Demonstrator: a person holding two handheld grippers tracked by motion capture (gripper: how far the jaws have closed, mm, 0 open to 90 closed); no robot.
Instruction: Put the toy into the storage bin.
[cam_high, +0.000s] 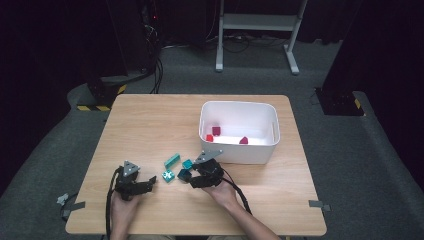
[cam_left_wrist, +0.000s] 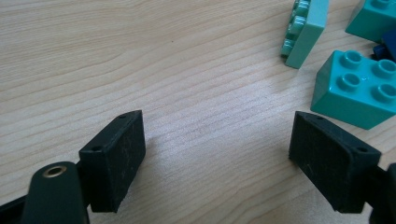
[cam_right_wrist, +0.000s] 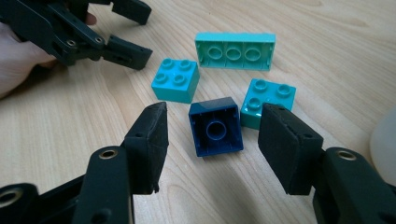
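Observation:
A dark blue brick (cam_right_wrist: 216, 132) lies hollow side up on the table, between the pads of my right gripper (cam_right_wrist: 213, 112), which stand apart and do not touch it. Around it are a teal two-by-two brick (cam_right_wrist: 176, 80), a second teal brick (cam_right_wrist: 266, 100) and a long teal brick (cam_right_wrist: 235, 50) on its side. In the high view the right gripper (cam_high: 191, 178) sits at the dark blue brick (cam_high: 183, 174). My left gripper (cam_left_wrist: 218, 119) is open over bare wood, left of a teal brick (cam_left_wrist: 359, 88), and it also appears in the high view (cam_high: 150, 184).
A white bin (cam_high: 239, 104) stands just behind the bricks with three red blocks (cam_high: 216, 131) inside. The wooden table (cam_high: 150, 120) has bare room on its left half. A white frame stands on the floor beyond it.

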